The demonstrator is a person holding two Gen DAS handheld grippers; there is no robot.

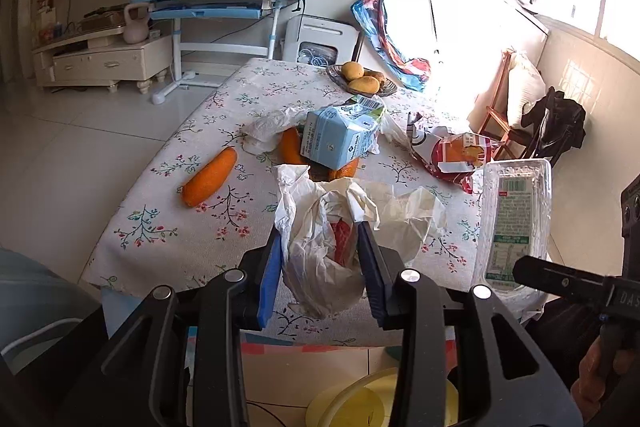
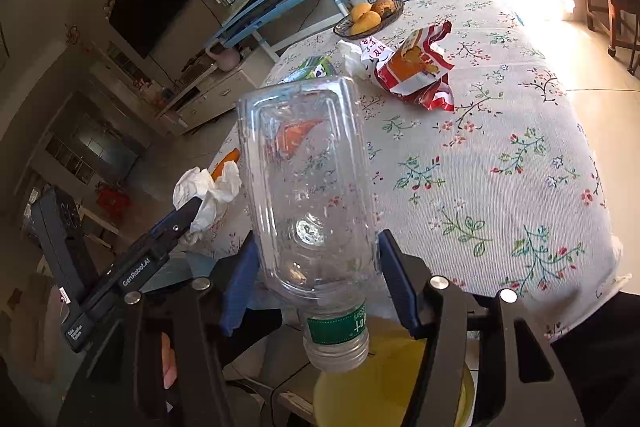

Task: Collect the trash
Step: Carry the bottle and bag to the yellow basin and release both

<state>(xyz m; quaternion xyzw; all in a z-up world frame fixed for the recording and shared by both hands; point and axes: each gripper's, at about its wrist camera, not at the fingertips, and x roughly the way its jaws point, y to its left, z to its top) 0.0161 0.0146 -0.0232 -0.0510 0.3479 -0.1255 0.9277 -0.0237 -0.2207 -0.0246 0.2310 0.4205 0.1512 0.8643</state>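
My left gripper is shut on a crumpled white wrapper with something red inside, just above the table's near edge. In the right wrist view the same wrapper shows at that gripper's finger. My right gripper is shut on a clear empty plastic bottle, held off the table with its capless neck and green label pointing back at the camera. The left wrist view shows the bottle at the far right. A yellow bin sits on the floor below both grippers.
On the floral tablecloth lie a carrot, a blue milk carton on orange peel and a thin plastic bag, a red snack bag, and a fruit bowl at the far end. A wooden chair stands at the right.
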